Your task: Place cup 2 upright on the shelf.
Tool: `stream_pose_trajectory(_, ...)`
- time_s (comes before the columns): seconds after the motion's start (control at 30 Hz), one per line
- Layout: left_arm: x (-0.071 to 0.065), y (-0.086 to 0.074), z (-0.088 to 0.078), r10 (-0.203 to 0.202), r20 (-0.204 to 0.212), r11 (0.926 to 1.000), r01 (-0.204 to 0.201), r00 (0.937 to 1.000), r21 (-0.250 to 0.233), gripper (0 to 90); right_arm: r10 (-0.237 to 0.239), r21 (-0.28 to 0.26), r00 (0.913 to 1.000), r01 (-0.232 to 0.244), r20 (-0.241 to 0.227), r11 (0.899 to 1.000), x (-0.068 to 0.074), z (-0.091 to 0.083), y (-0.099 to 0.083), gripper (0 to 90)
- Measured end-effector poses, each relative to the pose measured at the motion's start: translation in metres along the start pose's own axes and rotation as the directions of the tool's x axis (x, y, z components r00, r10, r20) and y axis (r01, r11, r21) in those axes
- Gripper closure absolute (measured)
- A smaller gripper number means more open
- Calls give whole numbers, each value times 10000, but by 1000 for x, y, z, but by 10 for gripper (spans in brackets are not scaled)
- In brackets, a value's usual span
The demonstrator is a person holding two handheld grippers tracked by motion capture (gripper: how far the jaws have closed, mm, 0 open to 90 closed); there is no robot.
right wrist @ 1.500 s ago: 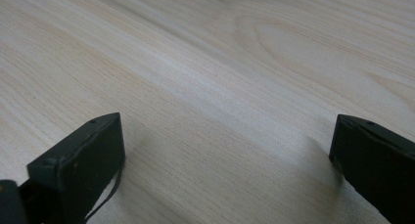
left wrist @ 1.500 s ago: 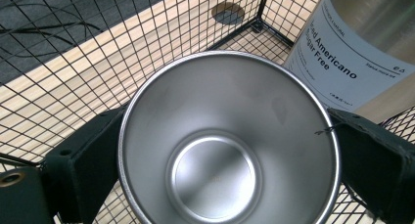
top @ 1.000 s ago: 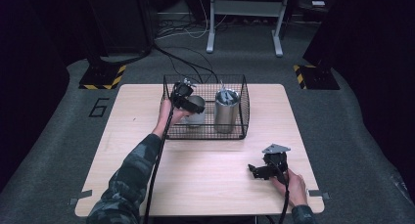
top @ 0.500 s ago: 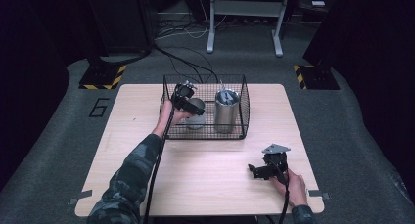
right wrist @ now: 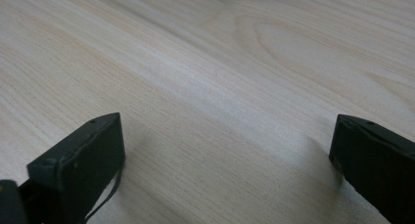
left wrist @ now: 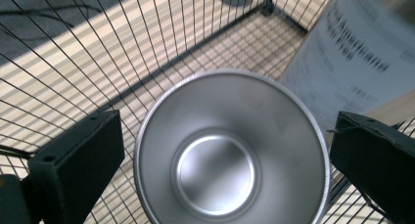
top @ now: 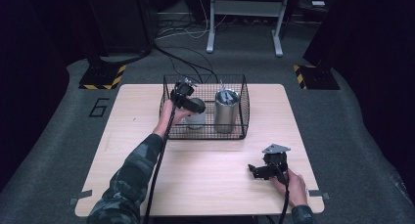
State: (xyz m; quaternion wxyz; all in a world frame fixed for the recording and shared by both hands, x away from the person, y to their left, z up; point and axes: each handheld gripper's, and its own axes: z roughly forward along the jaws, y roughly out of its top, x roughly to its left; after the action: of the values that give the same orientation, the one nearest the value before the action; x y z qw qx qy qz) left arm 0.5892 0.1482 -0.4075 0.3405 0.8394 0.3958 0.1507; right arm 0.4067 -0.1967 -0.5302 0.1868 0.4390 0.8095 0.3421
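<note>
My left gripper (left wrist: 222, 150) hangs right over the cup (left wrist: 230, 150) in the basket (top: 169, 84), upper middle of the frame, jaws apart either side. My right gripper (top: 259, 169) rests open, far away.

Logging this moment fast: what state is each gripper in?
Left gripper: open, jaws either side of the steel cup in the wire basket, not clamped.
Right gripper: open, empty, over the table.

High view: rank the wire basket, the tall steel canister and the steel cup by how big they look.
1. wire basket, by far the largest.
2. tall steel canister, standing inside the basket.
3. steel cup, beside it, shorter and partly hidden by the left gripper.
</note>
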Motion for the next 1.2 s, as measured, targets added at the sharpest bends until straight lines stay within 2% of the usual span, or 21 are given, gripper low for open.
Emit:
stream_pose_trajectory(0.17, -3, 3, -18, 168, -18, 9990, -169, 9999, -418, 1, 22, -6, 10000, -22, 6, 10000, 0, 0, 0, 0)
stream_pose_trajectory(0.33, -10, 3, -39, 419, 254, 9973, -403, 9988, -610, 2, 19, -5, 10000, -19, 5, 10000, 0, 0, 0, 0)
stream_pose_trajectory(0.37, -12, 3, -43, 396, 272, 9962, -374, 9988, -782, 2, 16, -8, 10000, -16, 6, 10000, 0, 0, 0, 0)
stream_pose_trajectory(0.57, -29, -5, -73, 897, 70, 9889, -883, 9959, -1194, 2, 23, -4, 10000, -23, 6, 10000, 0, 0, 0, 0)
stream_pose_trajectory(0.7, -39, -16, -94, 1187, -22, 9818, -1177, 9929, -1488, 2, 21, -4, 10000, -21, 5, 10000, 0, 0, 0, 0)
stream_pose_trajectory(0.9, -50, -39, -115, 1561, -173, 9714, -1567, 9876, -1786, 10, 19, -7, 10000, -19, 4, 10000, 0, 0, 0, 0)
stream_pose_trajectory(1.03, -50, -57, -124, 1649, -262, 9729, -1669, 9860, -1597, 14, 17, -7, 10000, -17, 7, 10000, 0, 0, 0, 0)
stream_pose_trajectory(1.2, -50, -82, -136, 1431, -324, 9716, -1466, 9892, -1858, 13, 17, -7, 10000, -17, 7, 10000, 0, 0, 0, 0)
